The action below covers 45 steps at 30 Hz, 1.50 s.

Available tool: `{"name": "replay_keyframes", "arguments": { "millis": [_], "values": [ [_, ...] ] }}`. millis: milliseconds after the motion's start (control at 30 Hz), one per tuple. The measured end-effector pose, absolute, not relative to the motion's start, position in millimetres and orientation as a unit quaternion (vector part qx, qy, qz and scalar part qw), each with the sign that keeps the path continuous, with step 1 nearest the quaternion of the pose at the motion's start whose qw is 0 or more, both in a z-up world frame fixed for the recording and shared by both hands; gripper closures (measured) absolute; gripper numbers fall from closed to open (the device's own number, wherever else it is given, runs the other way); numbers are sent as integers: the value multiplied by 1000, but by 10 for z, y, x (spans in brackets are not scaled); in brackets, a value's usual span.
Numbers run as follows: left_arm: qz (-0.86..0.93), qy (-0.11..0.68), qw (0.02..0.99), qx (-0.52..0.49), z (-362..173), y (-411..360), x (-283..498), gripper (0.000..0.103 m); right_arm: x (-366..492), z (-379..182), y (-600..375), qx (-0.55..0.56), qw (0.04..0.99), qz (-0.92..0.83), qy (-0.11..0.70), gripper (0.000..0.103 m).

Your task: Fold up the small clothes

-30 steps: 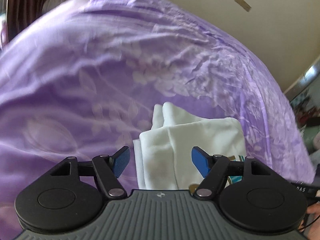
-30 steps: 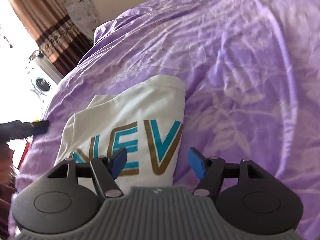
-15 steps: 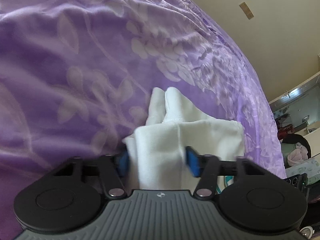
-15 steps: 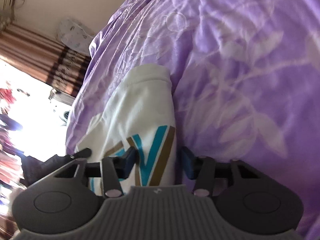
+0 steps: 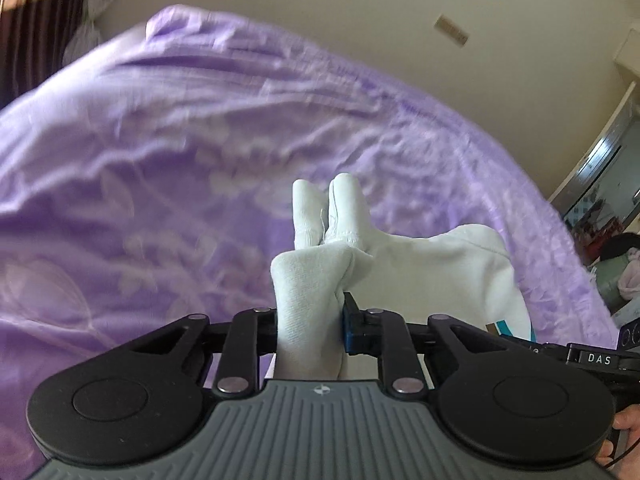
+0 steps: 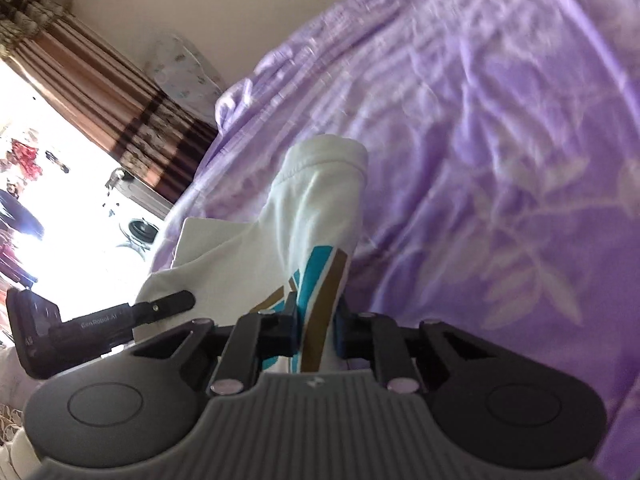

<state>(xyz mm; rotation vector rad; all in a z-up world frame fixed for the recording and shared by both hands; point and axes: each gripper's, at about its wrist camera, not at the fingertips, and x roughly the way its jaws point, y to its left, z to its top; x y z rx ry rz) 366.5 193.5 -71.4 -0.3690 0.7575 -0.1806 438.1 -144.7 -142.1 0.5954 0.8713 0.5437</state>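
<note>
Both claws have just been closing and are now pinching the white garment (image 5: 432, 256): the left gripper (image 5: 310, 330) and right gripper (image 6: 316, 332) are clenching bunched cloth at lower center, over the purple bedspread (image 5: 160, 160).

Left gripper (image 5: 310, 330) – black linkage arms, silver rivets, blue pads, ribbed grey body; right gripper (image 6: 316, 330) alike.

A soft, matt white knit-cloth garment (image 5: 432, 264) with teal and gold print lies on a purple bedspread (image 5: 160, 160) of smooth, faintly shiny cloth. At six o'clock, the left gripper (image 5: 310, 322) is matt black plastic with ribbed grey housing.
</note>
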Motion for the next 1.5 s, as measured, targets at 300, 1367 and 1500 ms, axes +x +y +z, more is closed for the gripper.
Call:
{"name": "replay_keyframes", "arguments": {
  "millis": [300,1367,1500],
  "values": [
    [-118,303,934,-146,180,1394,3031,81,3643,-525,-1802,252,867,279,325,92],
    [-138,474,850,-184,-1294,1173,4054,81,4289,-1461,-2318,217,855,194,430,92],
    [-140,488,836,-206,-1512,1292,4126,79,4417,-1696,-2341,221,848,188,444,91]
  ]
}}
